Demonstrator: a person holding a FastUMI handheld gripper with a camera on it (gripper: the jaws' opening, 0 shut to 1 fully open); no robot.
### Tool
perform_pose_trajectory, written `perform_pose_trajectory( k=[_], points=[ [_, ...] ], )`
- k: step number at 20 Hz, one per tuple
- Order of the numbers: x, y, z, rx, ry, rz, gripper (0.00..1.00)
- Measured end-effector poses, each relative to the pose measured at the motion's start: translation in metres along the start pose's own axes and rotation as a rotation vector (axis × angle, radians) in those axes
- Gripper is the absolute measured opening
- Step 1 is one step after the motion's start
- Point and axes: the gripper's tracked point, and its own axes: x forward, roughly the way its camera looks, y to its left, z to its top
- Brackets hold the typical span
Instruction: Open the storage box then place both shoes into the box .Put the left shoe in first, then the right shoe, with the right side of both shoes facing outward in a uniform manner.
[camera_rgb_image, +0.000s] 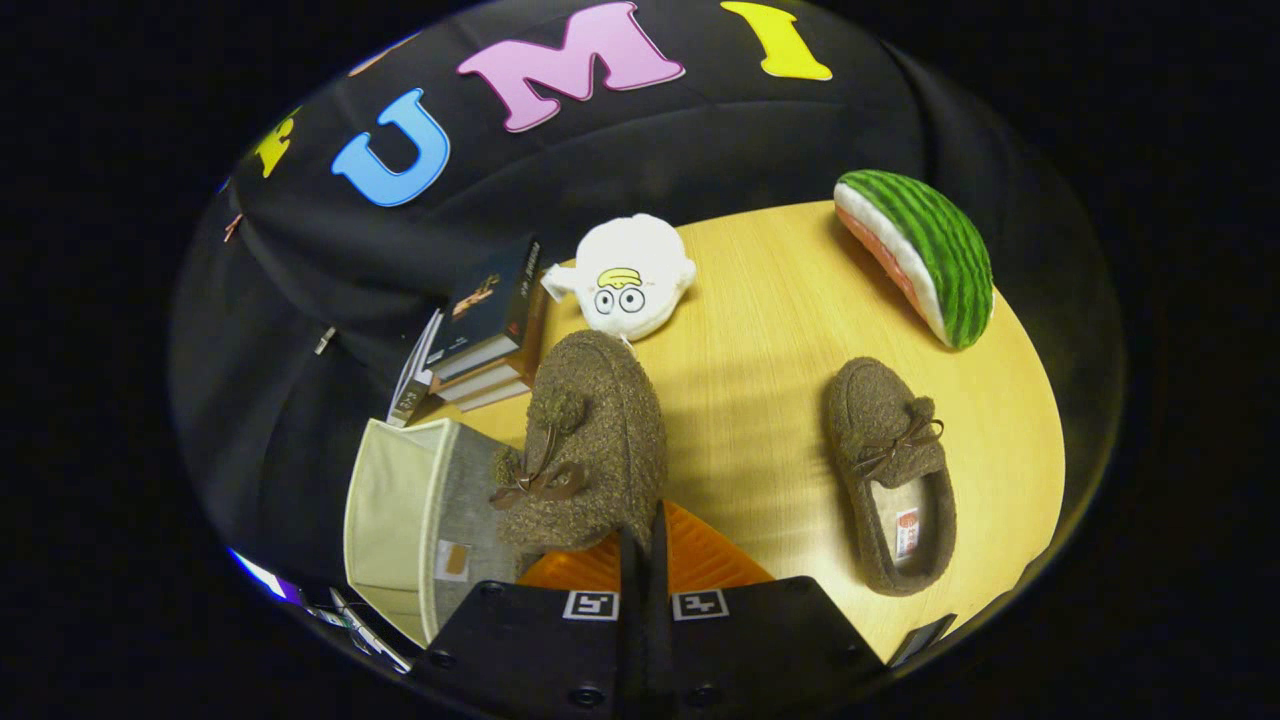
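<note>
A: Fuzzy brown shoe (590, 440) pinched at its heel by gripper (645, 545), fingers pressed nearly together, over open storage box (395, 520).
B: Count?
A: Two shoes; second shoe (890, 470) lies right on table (760, 330). One box.

A staged recording booth is shown, not a lived-in home. A round wooden bench (780, 330) is enclosed closely by a draped black cloth wall (300, 330). Household props are laid out on the bench: a stack of books (485, 335), a white plush toy (628, 275), a watermelon-slice plush (920, 255), brown slippers (893, 470) and a pale storage box (395, 520).
</note>
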Motion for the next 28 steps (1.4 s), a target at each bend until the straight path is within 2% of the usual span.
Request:
perform_pose_trajectory(
  k=[4, 9, 16, 20, 24, 28],
  points=[
    [-0.038, 0.046, 0.010, 0.038, -0.037, 0.072, 0.05],
    [-0.062, 0.107, 0.012, 0.120, -0.055, 0.155, 0.05],
    [-0.048, 0.183, -0.015, 0.221, 0.000, 0.221, 0.05],
    [-0.029, 0.216, -0.035, 0.185, 0.051, 0.224, 0.05],
    [-0.006, 0.234, -0.043, 0.164, 0.038, 0.194, 0.05],
    [0.018, 0.243, -0.064, 0.165, 0.123, 0.156, 0.05]
  ],
)
